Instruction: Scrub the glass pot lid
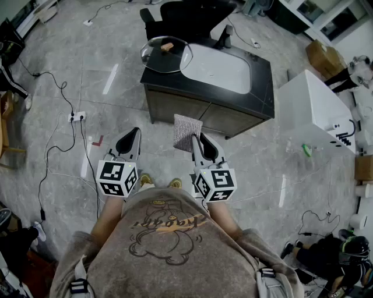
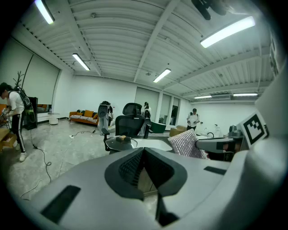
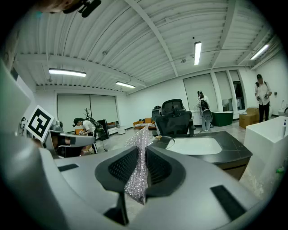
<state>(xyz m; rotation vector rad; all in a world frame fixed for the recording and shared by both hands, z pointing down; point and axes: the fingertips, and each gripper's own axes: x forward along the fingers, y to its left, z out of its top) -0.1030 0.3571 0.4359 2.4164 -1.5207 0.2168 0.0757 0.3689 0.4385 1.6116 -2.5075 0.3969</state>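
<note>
1. Far left on the grey floor, a white power strip (image 1: pixel 77 116) lies with black cables (image 1: pixel 55 81) trailing from it, well apart from the cabinet.
2. Next, the left gripper (image 1: pixel 134 132) hangs over the floor short of the cabinet, pointing forward. Its jaws are clenched together with nothing between them, as the left gripper view shows (image 2: pixel 143 151).
3. On the cabinet's left corner sits the glass pot lid (image 1: pixel 166 54), lying flat with its dome up and its brown knob (image 1: pixel 167 46) pointing at the ceiling. Being round, it has no long axis. Its rim juts slightly past the countertop's left edge and touches the sink's left edge. It shows ahead in the left gripper view (image 2: pixel 120 140) and the right gripper view (image 3: pixel 162 142).
4. Between the grippers and the lid stands the dark cabinet (image 1: pixel 175 110) front and the near strip of the black countertop (image 1: pixel 262 87).
5. Further right, the right gripper (image 1: pixel 196 139) is grasping a silvery scrub cloth (image 1: pixel 187 131). The cloth stands upright, pinched between the pads (image 3: pixel 137 175), its long axis running forward past the jaw tips. It is well short of the lid.
6. Right of the lid, a white sink (image 1: pixel 218 68) is set into the countertop.
7. Behind the cabinet stands a black office chair (image 1: pixel 186 17).
8. Far right, a white boxy unit (image 1: pixel 315 107) stands apart from the cabinet.
</note>
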